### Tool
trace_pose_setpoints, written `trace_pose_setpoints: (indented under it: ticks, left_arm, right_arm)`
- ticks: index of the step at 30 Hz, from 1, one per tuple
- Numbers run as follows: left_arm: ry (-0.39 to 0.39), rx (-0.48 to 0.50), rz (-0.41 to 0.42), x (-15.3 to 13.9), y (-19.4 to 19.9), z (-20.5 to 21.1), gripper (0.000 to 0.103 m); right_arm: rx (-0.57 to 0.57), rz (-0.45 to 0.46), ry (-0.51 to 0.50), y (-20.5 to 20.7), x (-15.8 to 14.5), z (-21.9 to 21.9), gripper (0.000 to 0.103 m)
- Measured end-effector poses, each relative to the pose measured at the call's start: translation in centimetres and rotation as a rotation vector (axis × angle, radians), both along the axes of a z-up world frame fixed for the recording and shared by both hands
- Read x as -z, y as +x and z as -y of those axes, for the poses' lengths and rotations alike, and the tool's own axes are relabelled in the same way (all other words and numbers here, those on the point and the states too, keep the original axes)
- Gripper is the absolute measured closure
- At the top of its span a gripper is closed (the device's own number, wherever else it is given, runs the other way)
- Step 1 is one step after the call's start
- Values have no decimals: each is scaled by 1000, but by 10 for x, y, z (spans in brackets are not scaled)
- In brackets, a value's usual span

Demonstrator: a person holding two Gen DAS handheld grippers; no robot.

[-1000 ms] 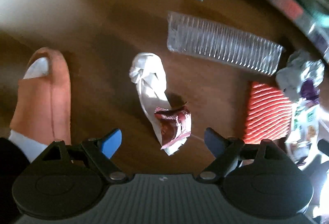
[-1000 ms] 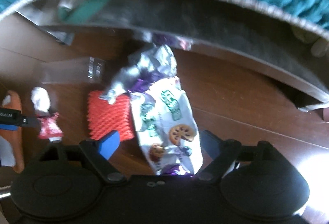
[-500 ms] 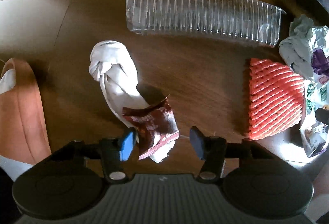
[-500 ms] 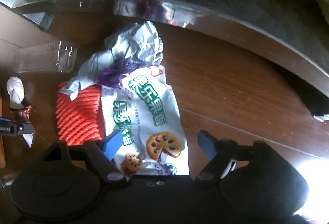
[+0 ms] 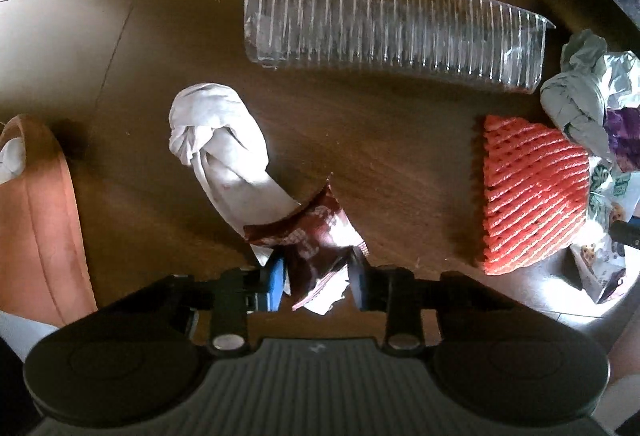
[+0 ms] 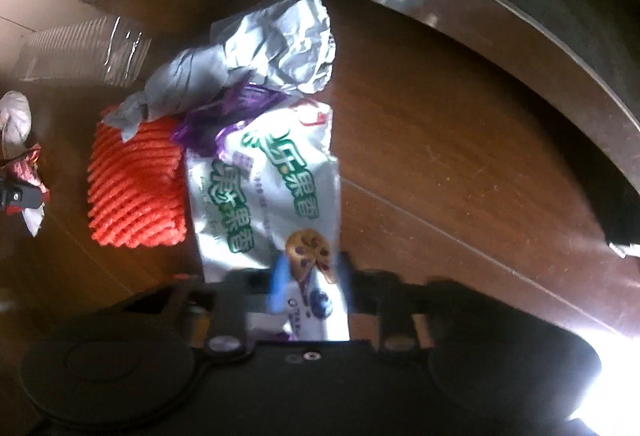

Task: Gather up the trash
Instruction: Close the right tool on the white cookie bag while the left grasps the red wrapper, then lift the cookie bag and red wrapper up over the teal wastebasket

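The left gripper (image 5: 316, 278) has its fingers squeezed on the dark red wrapper (image 5: 308, 236) and the right gripper (image 6: 310, 282) pinches the white snack bag (image 6: 272, 192), both on the floor (image 5: 380, 140), while the clear tray (image 5: 392, 32), orange net (image 5: 532, 196) and crumpled wrapper (image 6: 256, 68) wait.

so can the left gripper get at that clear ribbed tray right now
Probably not yet: the left gripper is shut on the dark red wrapper, and the white tissue lies between it and the clear ribbed tray.
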State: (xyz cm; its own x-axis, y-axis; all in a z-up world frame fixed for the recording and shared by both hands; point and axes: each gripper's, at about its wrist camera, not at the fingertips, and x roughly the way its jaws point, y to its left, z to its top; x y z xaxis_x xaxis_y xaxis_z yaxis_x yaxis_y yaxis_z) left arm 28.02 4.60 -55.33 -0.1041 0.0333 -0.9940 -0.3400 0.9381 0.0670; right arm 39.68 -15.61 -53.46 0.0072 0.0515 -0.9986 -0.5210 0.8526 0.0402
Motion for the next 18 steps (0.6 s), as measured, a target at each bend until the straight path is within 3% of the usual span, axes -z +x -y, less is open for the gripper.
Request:
trace_pose_setpoints:
  ticks: [1, 3, 11, 18]
  left_arm:
    - [-3, -1, 0, -1, 0, 0, 75]
    - [-15, -5, -1, -7, -1, -1, 78]
    - [-48, -38, 48, -49, 2, -6, 80]
    - [-64, -50, 143, -118, -4, 2, 81]
  right_arm:
    - [-3, 3, -8, -1, -2, -1, 99]
    - [-16, 3, -14, -3, -6, -4, 102]
    - [-98, 13, -45, -18, -47, -23, 103]
    - [-79, 82, -38, -36, -114, -27, 103]
